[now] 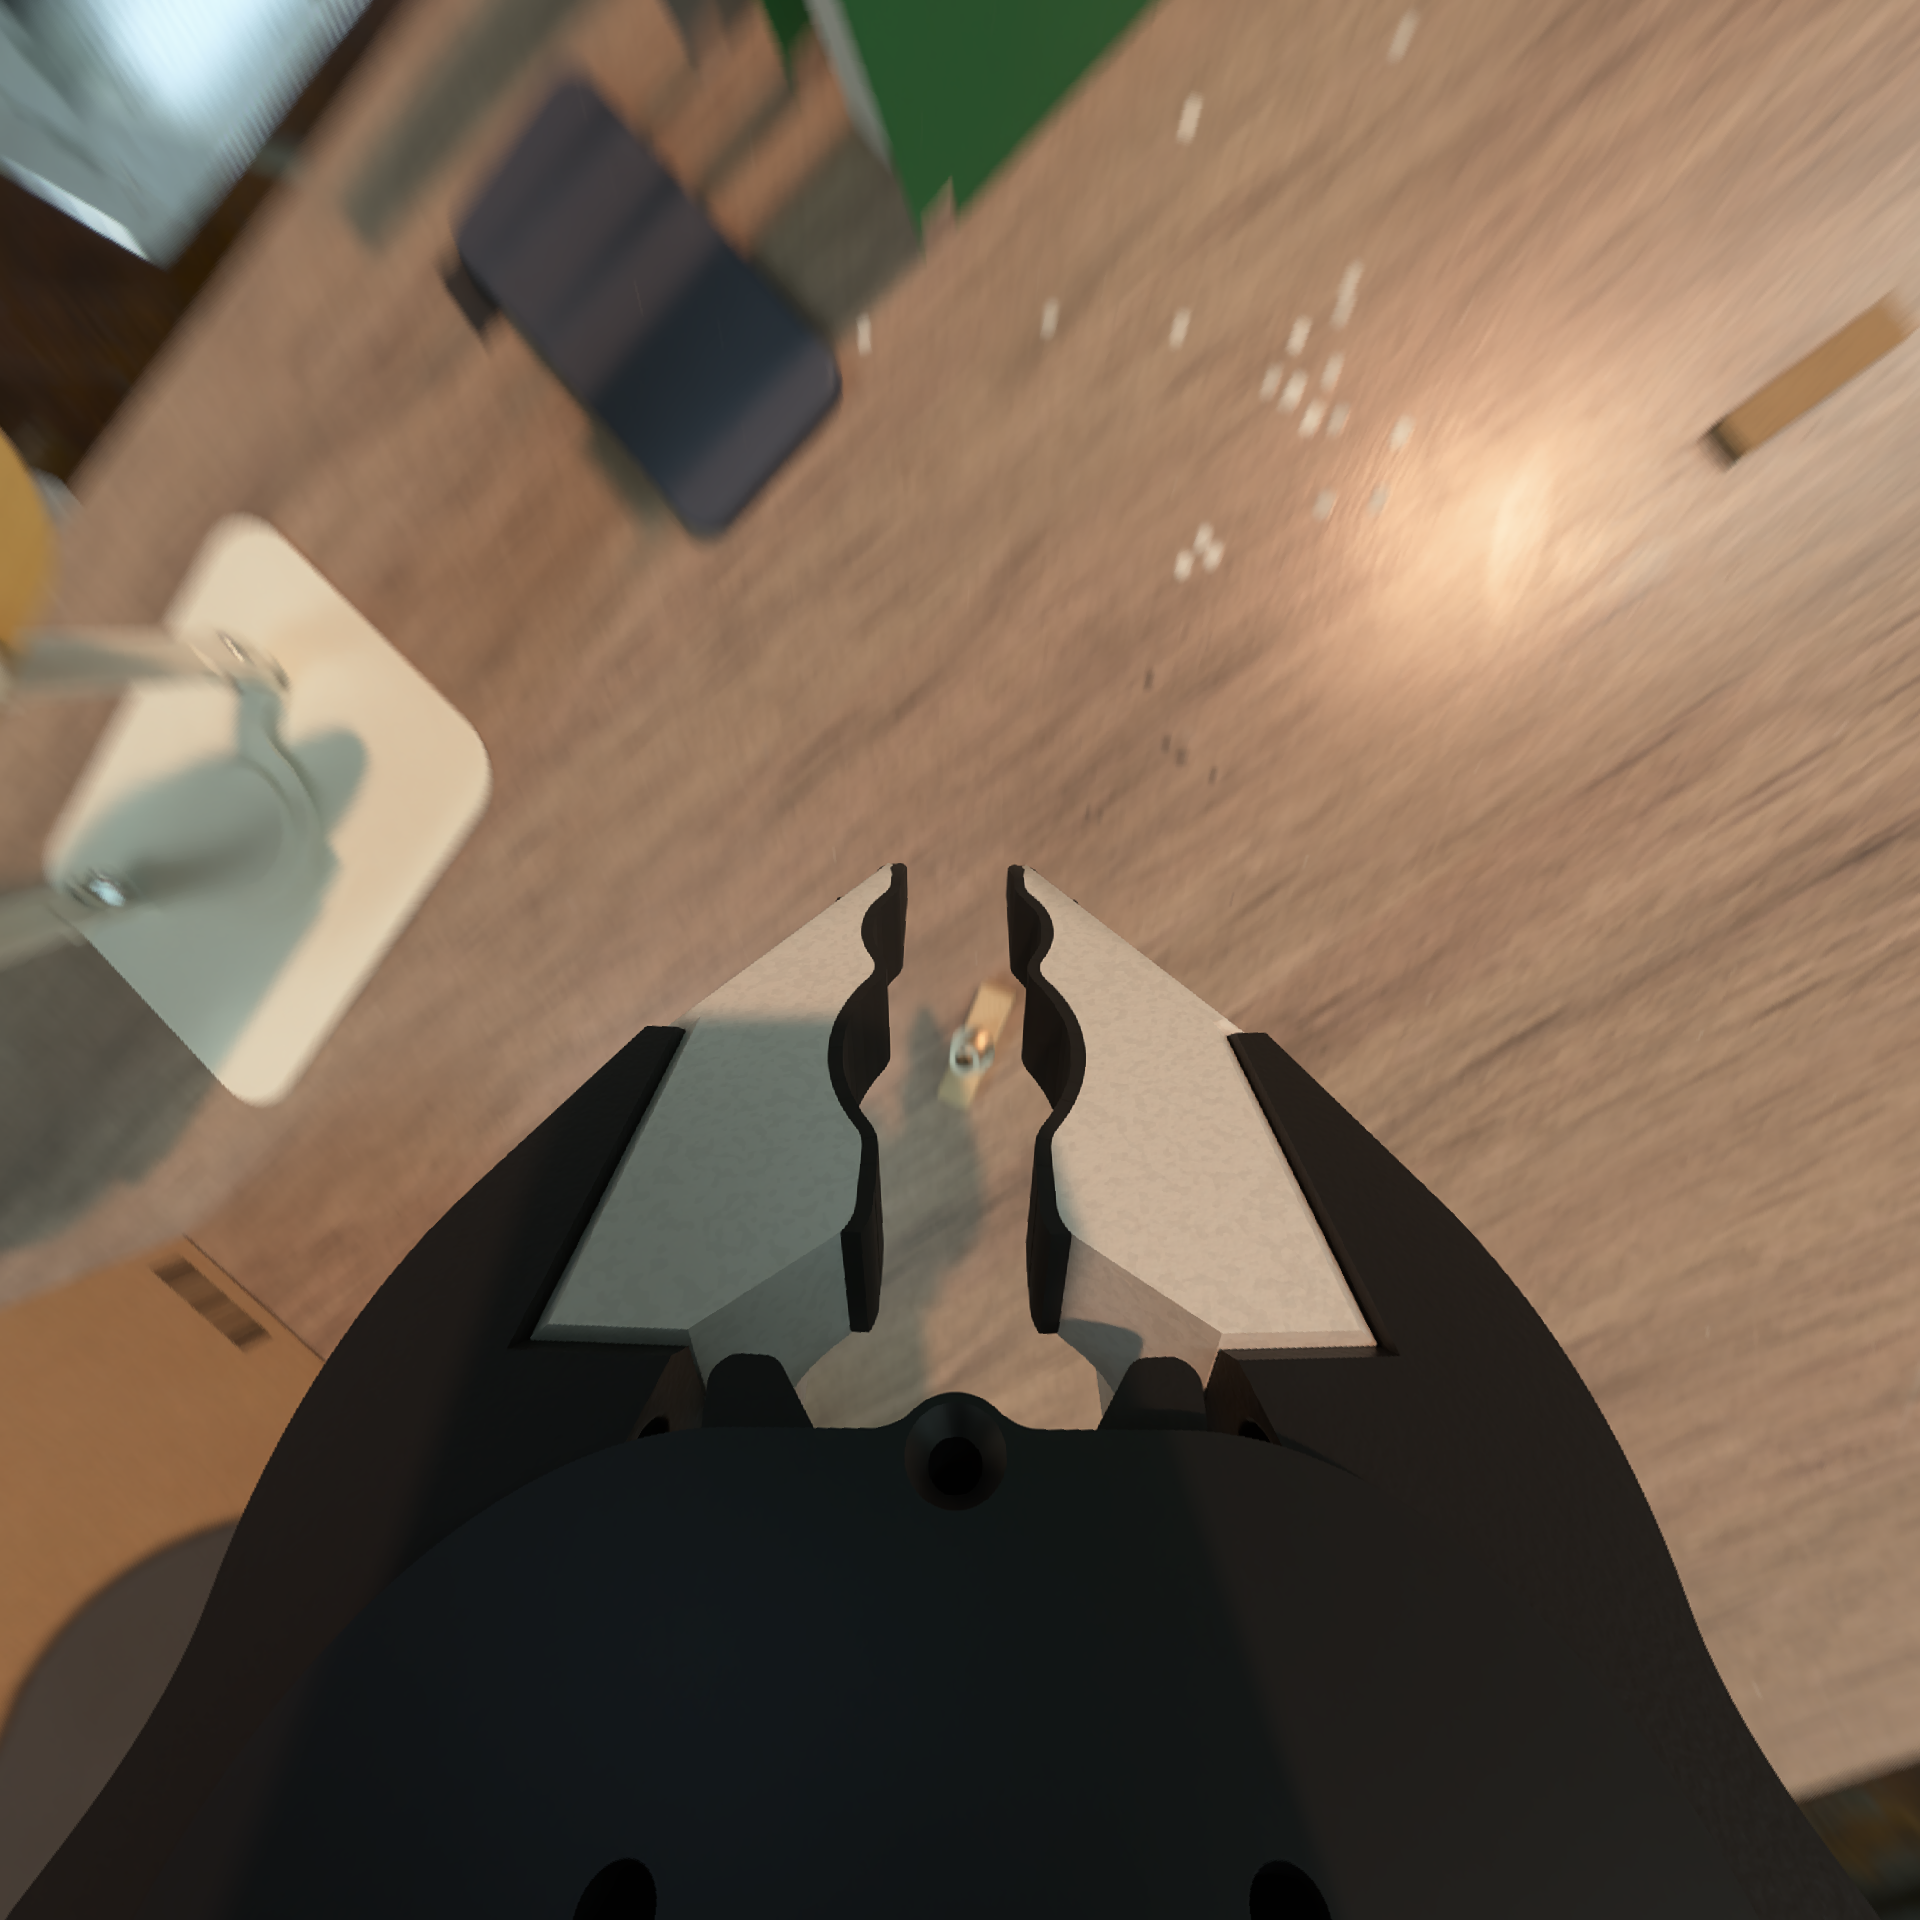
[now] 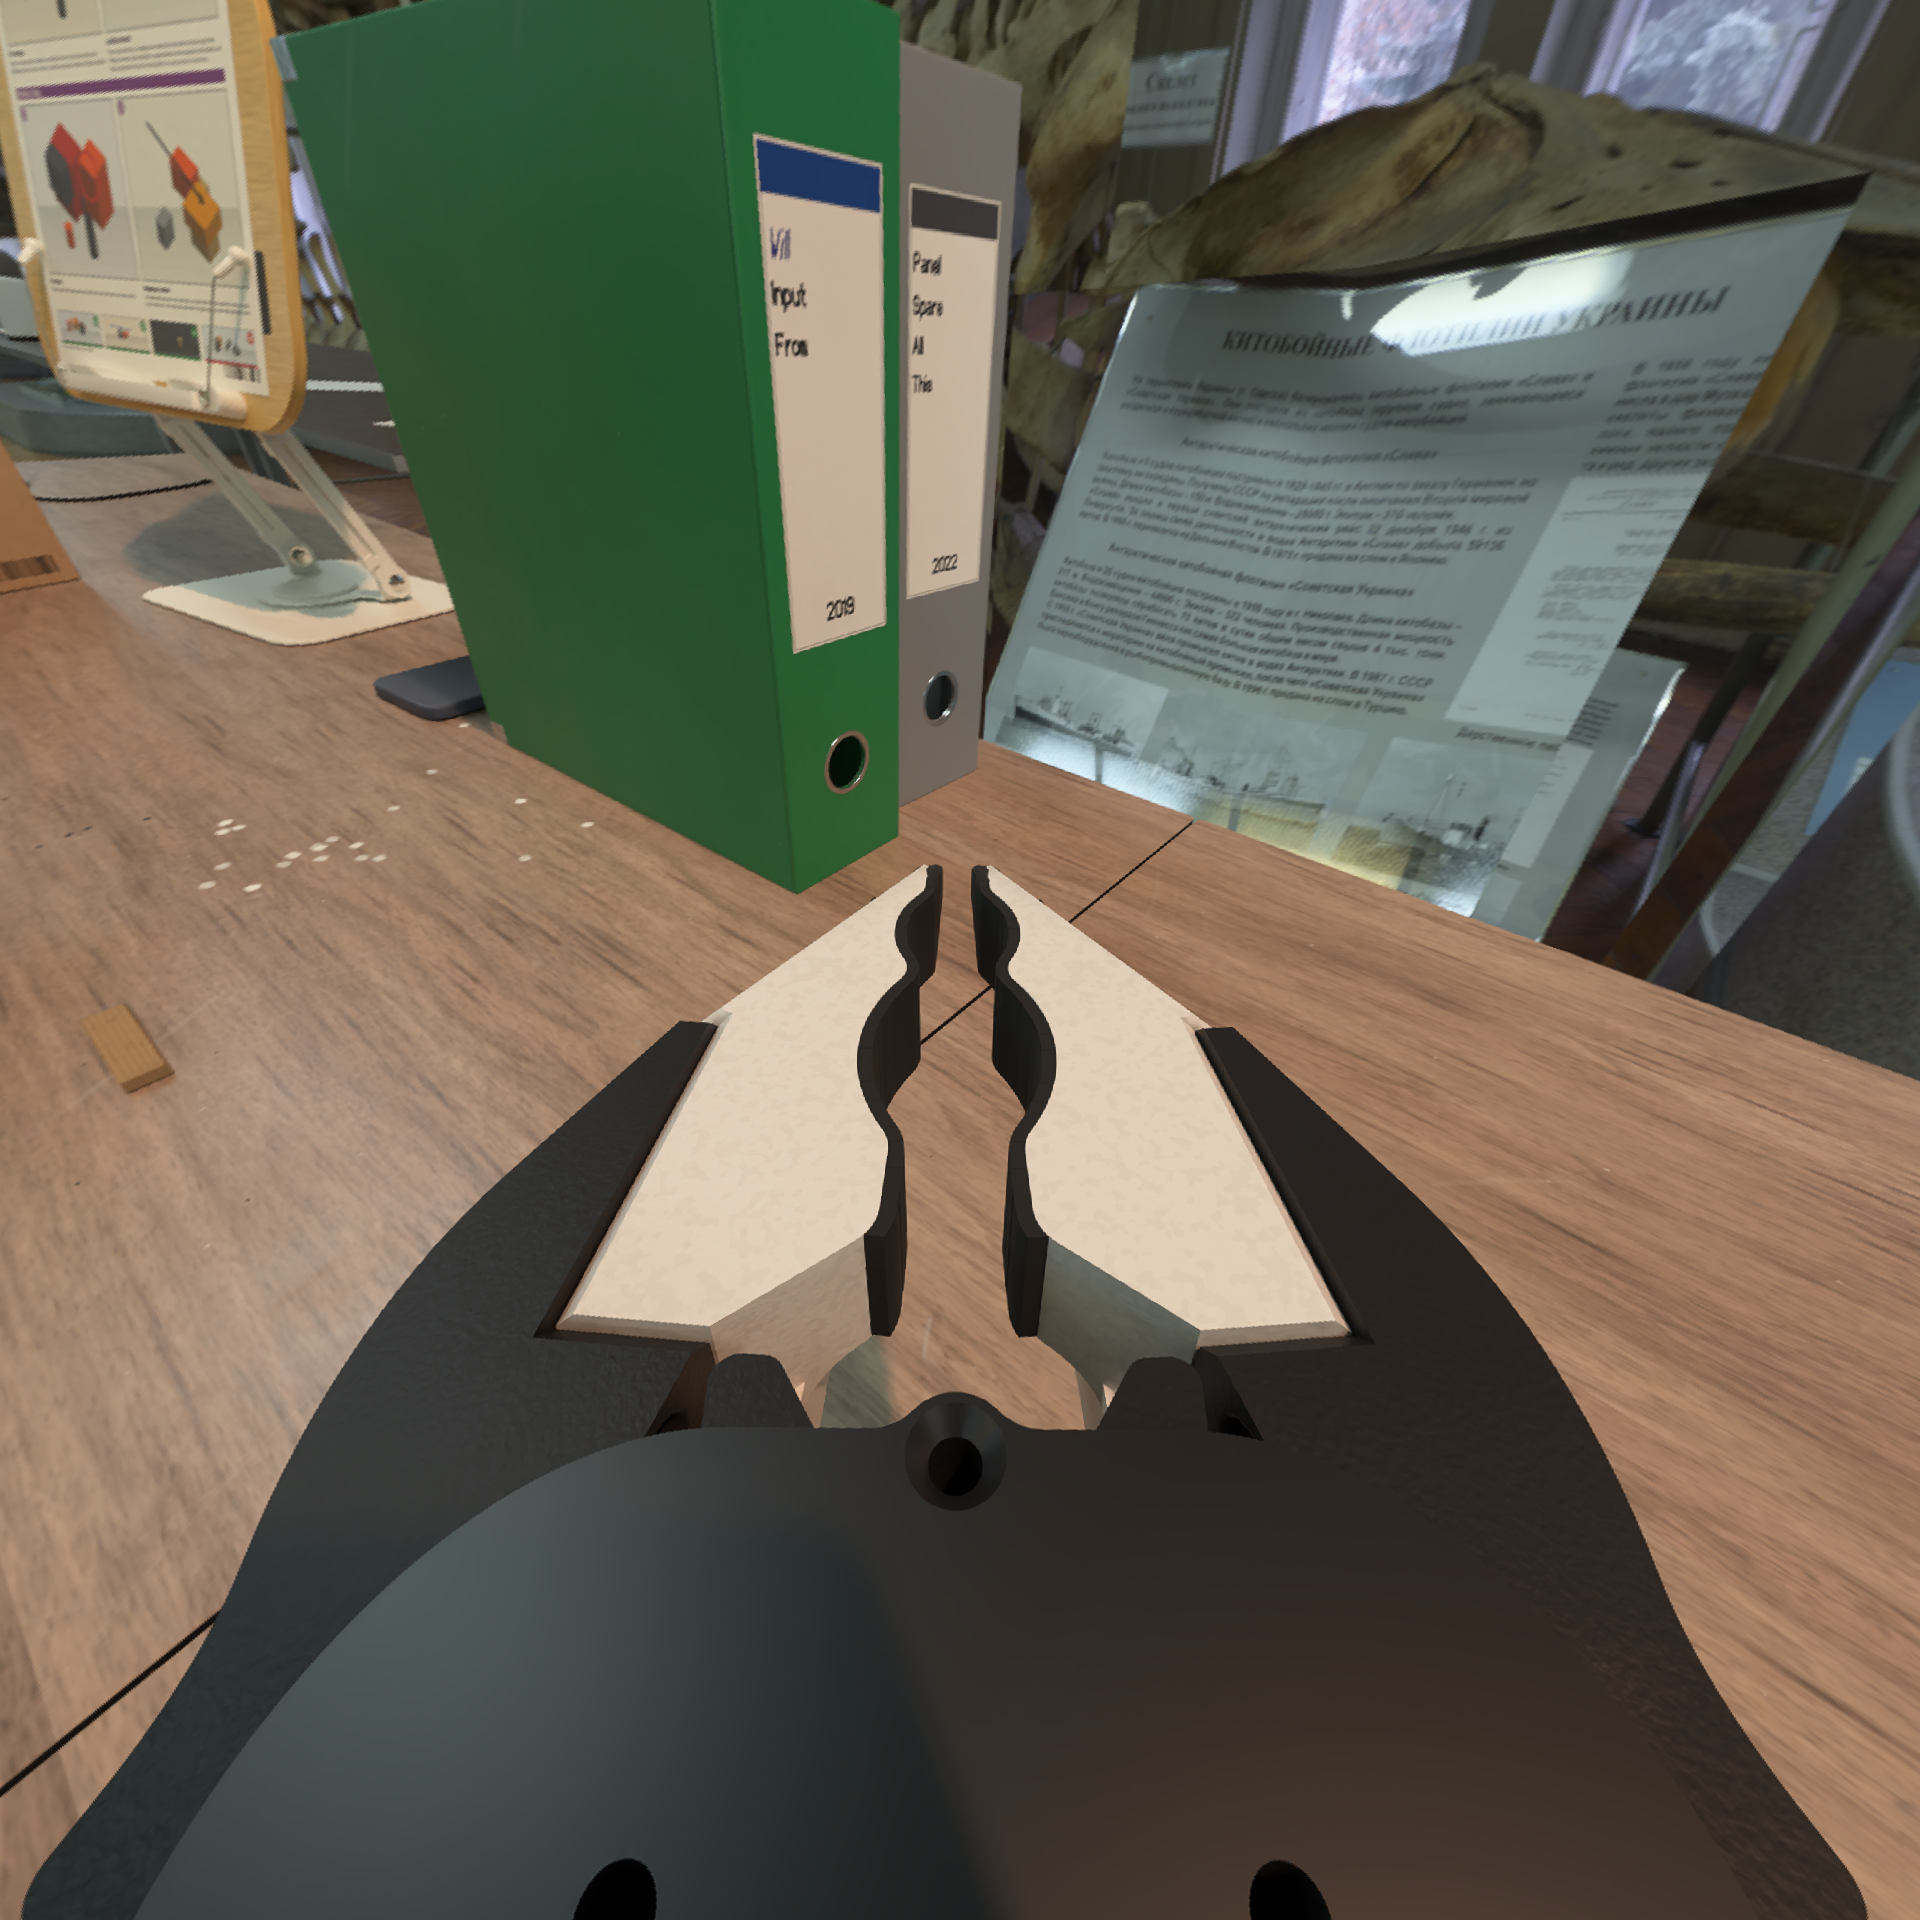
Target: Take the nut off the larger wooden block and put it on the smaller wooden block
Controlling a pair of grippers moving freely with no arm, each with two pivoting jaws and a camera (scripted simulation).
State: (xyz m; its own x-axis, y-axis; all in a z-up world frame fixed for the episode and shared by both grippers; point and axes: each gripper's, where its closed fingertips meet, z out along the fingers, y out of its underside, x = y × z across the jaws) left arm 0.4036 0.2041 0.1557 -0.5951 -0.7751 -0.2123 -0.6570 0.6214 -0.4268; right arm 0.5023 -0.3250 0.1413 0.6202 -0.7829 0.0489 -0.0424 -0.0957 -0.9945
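In the left wrist view a small wooden block (image 1: 994,1006) lies on the wooden table (image 1: 1455,935) far below, with a silver nut (image 1: 971,1051) on it. My left gripper (image 1: 957,883) is open and empty, high above the table, and the block and nut show through the gap between its fingers. A second wooden block (image 1: 1813,390) lies apart at the upper right; it also shows in the right wrist view (image 2: 127,1047) at the left. My right gripper (image 2: 957,883) is empty, its fingers a narrow gap apart, low over the table.
A green binder (image 2: 623,416) and a grey binder (image 2: 951,468) stand just beyond the right gripper. A printed display panel (image 2: 1403,582) leans at the table's far right edge. A white stand base (image 1: 281,790), a dark flat pad (image 1: 649,312) and white specks (image 1: 1309,384) lie on the table.
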